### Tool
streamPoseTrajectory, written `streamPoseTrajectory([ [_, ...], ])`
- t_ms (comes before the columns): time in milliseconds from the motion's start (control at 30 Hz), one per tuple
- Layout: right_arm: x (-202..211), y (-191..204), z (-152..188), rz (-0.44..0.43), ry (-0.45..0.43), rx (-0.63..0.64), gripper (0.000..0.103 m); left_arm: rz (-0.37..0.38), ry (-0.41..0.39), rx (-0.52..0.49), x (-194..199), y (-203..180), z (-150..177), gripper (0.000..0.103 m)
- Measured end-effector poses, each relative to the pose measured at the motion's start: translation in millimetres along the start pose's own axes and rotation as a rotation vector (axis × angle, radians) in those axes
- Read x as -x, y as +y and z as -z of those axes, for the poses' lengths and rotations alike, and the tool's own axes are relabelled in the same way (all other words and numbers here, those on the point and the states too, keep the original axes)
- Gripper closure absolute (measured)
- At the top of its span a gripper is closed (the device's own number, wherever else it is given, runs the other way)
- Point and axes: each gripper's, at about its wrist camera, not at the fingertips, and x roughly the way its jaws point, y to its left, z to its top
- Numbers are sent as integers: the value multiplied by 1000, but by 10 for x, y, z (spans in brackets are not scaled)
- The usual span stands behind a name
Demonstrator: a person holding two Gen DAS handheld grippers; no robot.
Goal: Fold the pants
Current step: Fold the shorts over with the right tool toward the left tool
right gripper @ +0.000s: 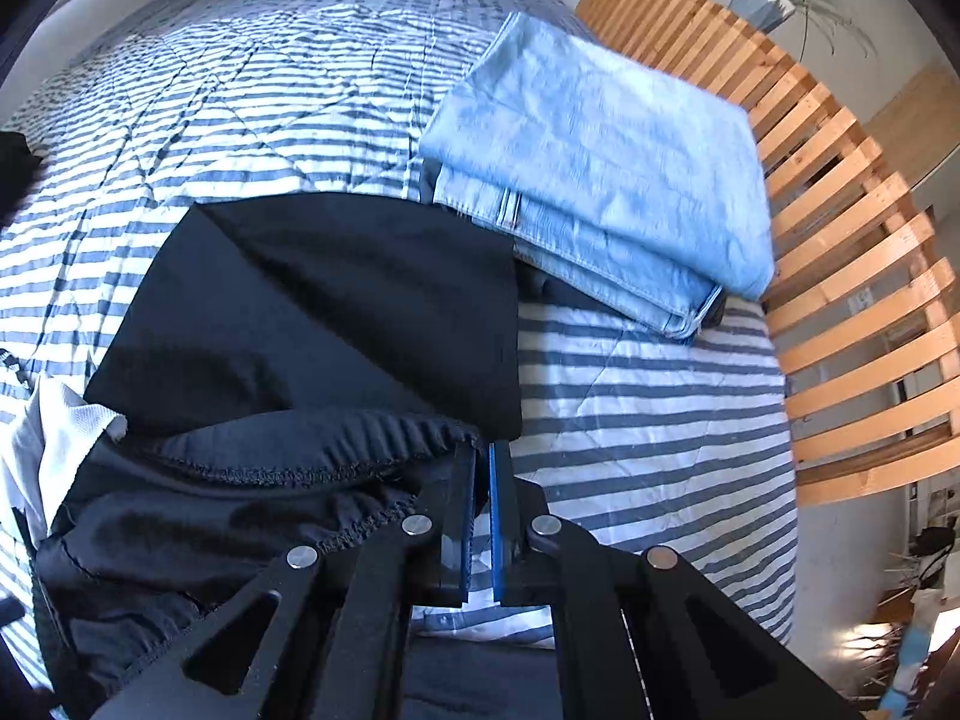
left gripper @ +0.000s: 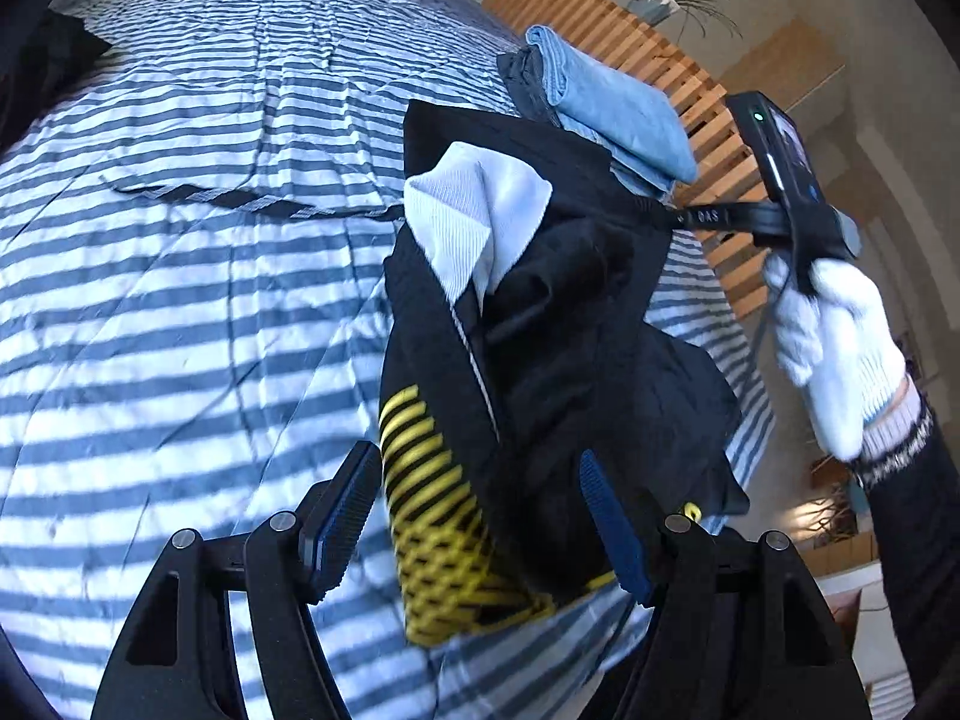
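Black pants (left gripper: pixel 540 324) hang right in front of the left tool (left gripper: pixel 480 516), held up over the striped bed (left gripper: pixel 180 276).

Left tool is open wide, with the pants between its fingers but not pinched. Right tool (right gripper: pixel 483 480) is squeezed narrow on the waistband edge. The gloved hand (left gripper: pixel 834 348) grips the right tool's handle, up and to the right of the left tool. Best to pinch the loose side, pull both corners level, then lay the pants flat beside the folded jeans (right gripper: pixel 600 168).

Black pants (left gripper: pixel 558 324) (yellow-striped), bunched, lifted
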Motion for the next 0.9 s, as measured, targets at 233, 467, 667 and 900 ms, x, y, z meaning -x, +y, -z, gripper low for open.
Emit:
streamPoseTrajectory([
  [233, -242, -106, 208, -38, 73, -11, 99, -50, 35, -25, -336, -58, -50, 88],
  [467, 59, -242, 447, -161, 44, 67, 72, -104, 54, -122, -130, -58, 307, 91],
  [667, 537, 164, 258, -342, -103, 137, 68, -76, 109, -166, -108, -72, 351, 59],
  [900, 401, 1117, 39, -481, -96, 193, 80, -89, 31, -114, -2, -45, -29, 24],
])
